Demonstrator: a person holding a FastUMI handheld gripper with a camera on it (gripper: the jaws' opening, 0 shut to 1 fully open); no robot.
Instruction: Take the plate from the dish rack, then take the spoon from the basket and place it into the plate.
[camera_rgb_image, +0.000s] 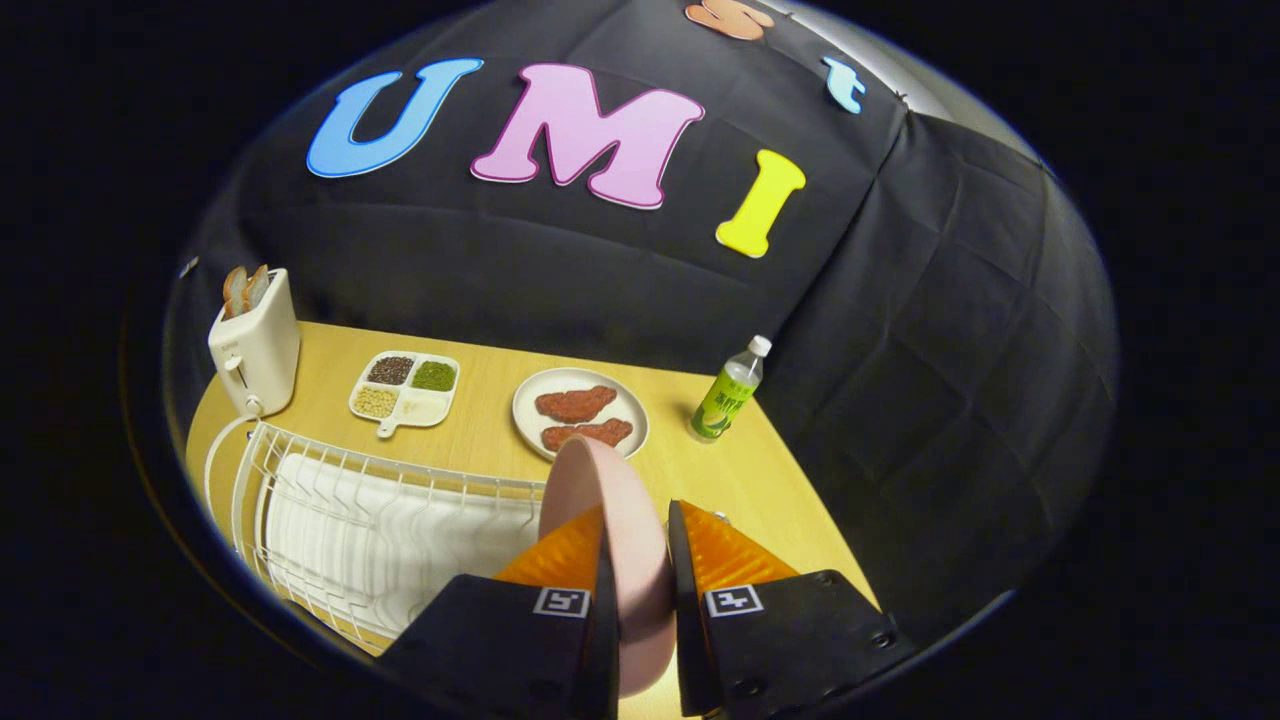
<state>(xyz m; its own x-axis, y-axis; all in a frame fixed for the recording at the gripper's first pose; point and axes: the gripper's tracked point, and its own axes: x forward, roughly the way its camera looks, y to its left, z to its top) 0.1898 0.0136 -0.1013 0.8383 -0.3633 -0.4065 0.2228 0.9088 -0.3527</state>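
A pink plate (612, 510) stands on edge between my two fingers, and my gripper (640, 555) is shut on its rim. The plate is held up in the air, just to the right of the white wire dish rack (380, 530), whose rails lie below and left of my fingers. The plate's lower part is hidden between the fingers. I see neither the spoon nor the basket.
On the wooden table beyond the fingers stand a white plate with two pieces of meat (580, 412), a divided tray of grains (405, 388), a white toaster with bread (255, 345) at the far left, and a green-labelled bottle (728, 392) by the cloth wall.
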